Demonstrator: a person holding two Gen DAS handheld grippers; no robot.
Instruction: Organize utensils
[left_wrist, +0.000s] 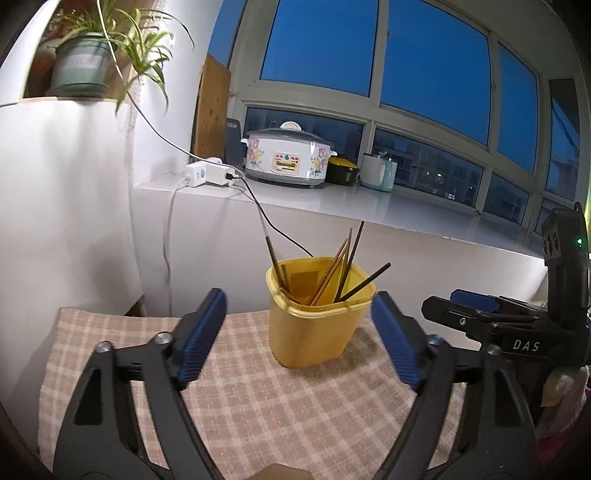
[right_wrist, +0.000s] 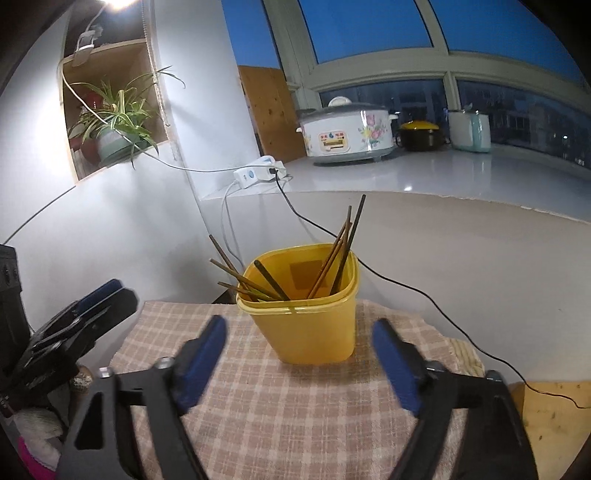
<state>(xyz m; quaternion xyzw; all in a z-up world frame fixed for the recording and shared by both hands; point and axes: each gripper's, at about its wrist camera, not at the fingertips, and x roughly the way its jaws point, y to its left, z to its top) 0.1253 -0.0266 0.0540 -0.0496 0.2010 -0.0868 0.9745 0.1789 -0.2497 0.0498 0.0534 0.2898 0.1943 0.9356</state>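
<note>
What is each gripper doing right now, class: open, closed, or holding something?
Left gripper: open, jaws wide apart, holding nothing.
Right gripper: open, jaws wide apart, holding nothing.

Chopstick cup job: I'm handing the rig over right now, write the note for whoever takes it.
Left gripper: open, empty, facing the cup.
Right gripper: open, empty, facing the cup too.
Yellow cup stands upright on the checked cloth.
Chopsticks are all in the cup, leaning in two loose bunches.
None seen lying on the cloth.
Left: probably only a check for strays out of view.
</note>
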